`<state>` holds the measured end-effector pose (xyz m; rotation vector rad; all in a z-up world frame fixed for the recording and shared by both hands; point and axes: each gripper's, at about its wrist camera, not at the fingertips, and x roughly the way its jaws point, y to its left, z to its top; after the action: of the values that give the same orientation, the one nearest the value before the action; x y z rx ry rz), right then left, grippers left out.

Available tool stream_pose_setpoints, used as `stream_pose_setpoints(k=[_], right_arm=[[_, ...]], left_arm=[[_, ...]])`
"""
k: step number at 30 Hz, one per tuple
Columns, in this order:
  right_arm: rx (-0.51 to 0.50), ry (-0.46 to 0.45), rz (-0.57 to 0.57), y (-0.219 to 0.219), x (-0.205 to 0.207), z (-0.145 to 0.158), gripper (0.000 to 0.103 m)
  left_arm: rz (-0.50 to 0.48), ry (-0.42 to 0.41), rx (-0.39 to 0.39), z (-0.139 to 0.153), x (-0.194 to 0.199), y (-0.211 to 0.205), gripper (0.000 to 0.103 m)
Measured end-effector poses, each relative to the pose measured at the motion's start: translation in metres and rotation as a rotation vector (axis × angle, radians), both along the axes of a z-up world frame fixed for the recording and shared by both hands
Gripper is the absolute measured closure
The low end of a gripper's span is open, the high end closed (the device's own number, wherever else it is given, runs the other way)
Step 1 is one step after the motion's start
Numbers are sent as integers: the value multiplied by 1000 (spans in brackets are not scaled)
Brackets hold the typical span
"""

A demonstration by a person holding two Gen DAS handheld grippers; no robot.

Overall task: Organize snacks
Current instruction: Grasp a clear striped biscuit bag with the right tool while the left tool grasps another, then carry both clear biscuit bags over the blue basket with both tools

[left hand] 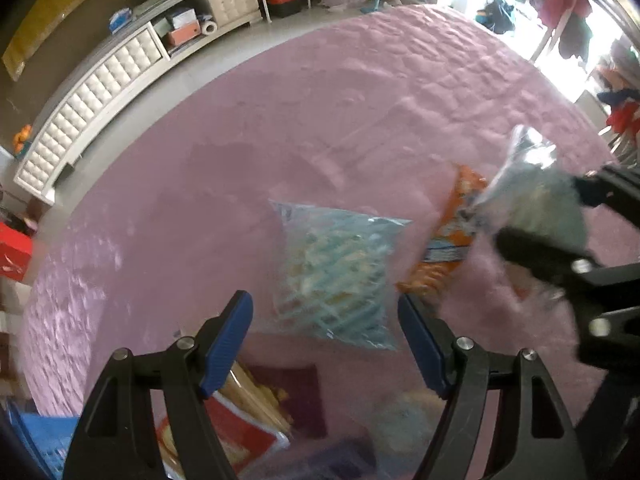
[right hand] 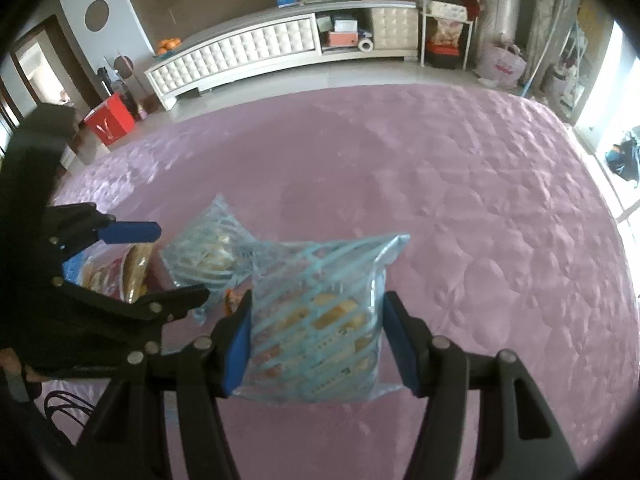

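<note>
My right gripper (right hand: 318, 304) is shut on a light-blue striped snack bag (right hand: 320, 328) and holds it above the pink quilted cover (right hand: 440, 180). In the left wrist view this gripper (left hand: 540, 216) and its bag (left hand: 536, 196) are blurred at the right. A second light-blue striped bag (left hand: 340, 272) lies on the cover. My left gripper (left hand: 322, 308) hangs open over it, blue pads apart on either side and not pressing. From the right wrist view the left gripper (right hand: 180, 262) stands beside that bag (right hand: 208, 256). An orange snack bag (left hand: 452, 240) lies just right of it.
Red snack packs (left hand: 240, 420) and a blue basket (left hand: 40, 440) sit at the near edge under the left gripper. A white tufted low cabinet (right hand: 248, 56) stands across the floor, with a red box (right hand: 110, 122) near the cover's left side.
</note>
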<state>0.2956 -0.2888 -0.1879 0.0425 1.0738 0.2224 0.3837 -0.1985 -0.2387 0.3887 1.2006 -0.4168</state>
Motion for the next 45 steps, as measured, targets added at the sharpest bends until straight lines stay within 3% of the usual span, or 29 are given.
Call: stream_pose_setpoints(k=[4,9,13,19,26,38,45], right_arm=[[1,17,-10,-2,4,-9,38],[9,46,-18,-3,5,-20,38],[6,53,-19,-4,5,-21,38],[-23,40,-21,2,1,-8,38],[-46,1,-6,19,-19,20,38],[-38,-118,45,58,-74,98,38],[-32,-184,86,85,-106,135,38]], left_arm=[[-2,66,-35,-17,14,1,30],[-15,43,4,-25,18,-10,30],[-1,48,0,-24,17,-15,43],[35,22,9,-10,0,-2,47],[76,-40,-51,40,-32,27,47],[131,-189,-132,143,-111,72,47],[187,-258,-167,180,-151,112,47]])
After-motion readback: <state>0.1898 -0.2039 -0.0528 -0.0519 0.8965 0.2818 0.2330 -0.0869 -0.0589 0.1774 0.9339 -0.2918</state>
